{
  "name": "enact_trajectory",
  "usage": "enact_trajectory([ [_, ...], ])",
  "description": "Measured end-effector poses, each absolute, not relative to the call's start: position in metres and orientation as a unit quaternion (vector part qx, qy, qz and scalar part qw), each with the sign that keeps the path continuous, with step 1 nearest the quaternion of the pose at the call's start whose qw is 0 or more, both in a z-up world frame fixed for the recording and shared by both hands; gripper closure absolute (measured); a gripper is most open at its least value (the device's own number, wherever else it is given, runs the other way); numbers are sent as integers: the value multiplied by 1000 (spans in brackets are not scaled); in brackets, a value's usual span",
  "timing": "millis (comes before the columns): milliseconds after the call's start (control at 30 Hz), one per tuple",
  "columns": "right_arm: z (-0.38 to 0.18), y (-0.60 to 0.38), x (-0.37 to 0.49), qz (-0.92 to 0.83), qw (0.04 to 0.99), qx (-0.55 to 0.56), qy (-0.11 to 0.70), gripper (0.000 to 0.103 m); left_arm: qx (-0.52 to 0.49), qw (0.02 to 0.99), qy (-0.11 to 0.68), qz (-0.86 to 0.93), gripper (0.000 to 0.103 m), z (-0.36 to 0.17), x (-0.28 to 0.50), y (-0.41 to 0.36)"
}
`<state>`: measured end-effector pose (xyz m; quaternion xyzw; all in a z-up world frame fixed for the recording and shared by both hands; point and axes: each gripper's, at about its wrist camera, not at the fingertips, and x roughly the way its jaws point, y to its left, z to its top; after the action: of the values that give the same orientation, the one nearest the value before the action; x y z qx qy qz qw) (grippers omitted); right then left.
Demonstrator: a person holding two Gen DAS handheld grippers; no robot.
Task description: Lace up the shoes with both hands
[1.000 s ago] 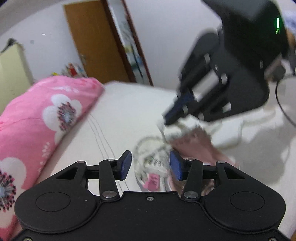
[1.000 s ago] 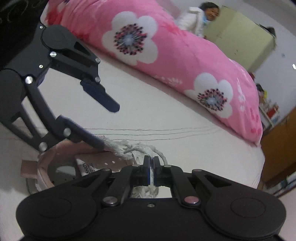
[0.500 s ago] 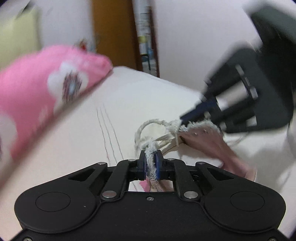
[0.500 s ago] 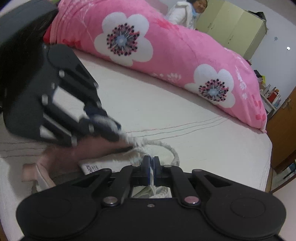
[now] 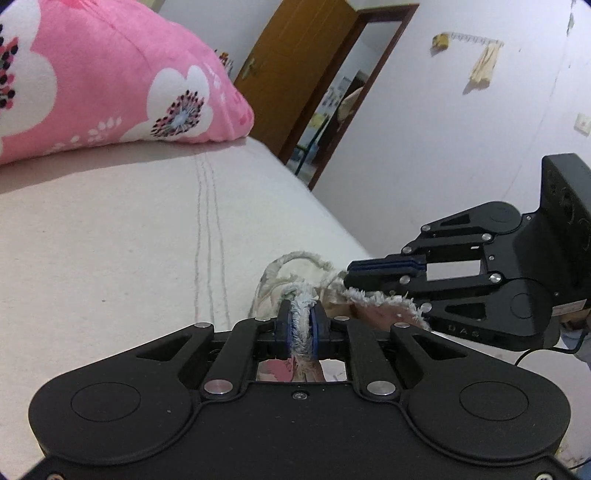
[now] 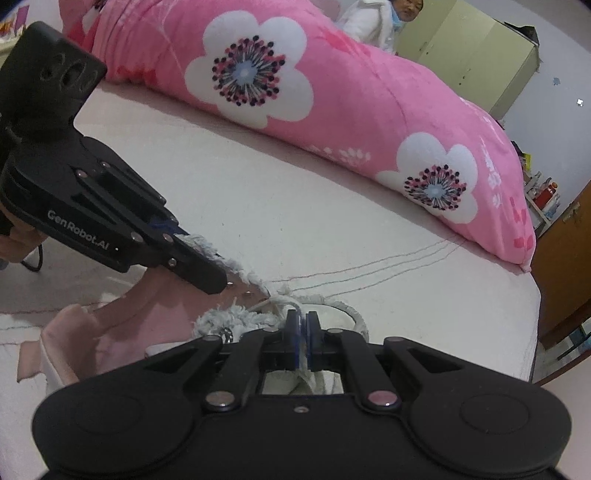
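Observation:
A pink shoe with a fuzzy white edge lies on the pale bed sheet. My left gripper pinches the fuzzy edge of the shoe's eyelet flap; the fuzz fills the gap between its blue pads while the jaws are opening slightly. From the right wrist view the left gripper reaches in from the left over that flap. My right gripper is shut on a thin white lace at the shoe's front. In the left wrist view the right gripper comes in from the right, beside the lace loop.
A rolled pink quilt with white flowers lies along the far side of the bed. The mattress edge drops off toward a brown door. A person stands behind the quilt near a pale green cabinet.
The left gripper rolled, dropped onto the shoe and went from open to closed on the fuzzy edge. The right gripper stayed shut on the lace and shifted slightly.

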<state>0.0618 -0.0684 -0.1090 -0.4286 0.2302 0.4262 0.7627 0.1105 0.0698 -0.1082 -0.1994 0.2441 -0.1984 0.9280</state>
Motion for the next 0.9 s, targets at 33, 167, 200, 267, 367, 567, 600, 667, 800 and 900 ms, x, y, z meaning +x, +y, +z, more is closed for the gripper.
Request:
enact_trajectory([
  [33, -109, -68, 61, 426, 759, -436, 231, 96, -203, 927, 242, -201, 88, -109, 112, 69],
  [167, -101, -73, 49, 411, 741, -484, 217, 74, -215, 927, 225, -209, 86, -114, 125, 72],
  [200, -95, -74, 46, 408, 742, -487, 214, 74, -217, 927, 223, -211, 86, -115, 127, 72],
  [267, -82, -74, 40, 414, 747, -474, 215, 74, -212, 929, 219, -212, 87, -116, 127, 72],
  [367, -72, -67, 25, 448, 738, -449, 229, 73, -189, 937, 212, -202, 88, -115, 124, 68],
  [567, -96, -43, 14, 456, 732, -424, 277, 72, -176, 945, 203, -188, 89, -117, 113, 69],
  [600, -96, -46, 19, 454, 742, -401, 288, 71, -181, 943, 203, -190, 89, -118, 112, 70],
  [667, -92, -55, 27, 418, 774, -380, 285, 81, -190, 941, 204, -194, 89, -119, 111, 73],
  [800, -94, -80, 40, 388, 796, -356, 300, 83, -184, 941, 203, -199, 87, -122, 111, 68],
  [900, -99, -97, 45, 368, 808, -341, 310, 84, -173, 944, 203, -196, 87, -122, 110, 65],
])
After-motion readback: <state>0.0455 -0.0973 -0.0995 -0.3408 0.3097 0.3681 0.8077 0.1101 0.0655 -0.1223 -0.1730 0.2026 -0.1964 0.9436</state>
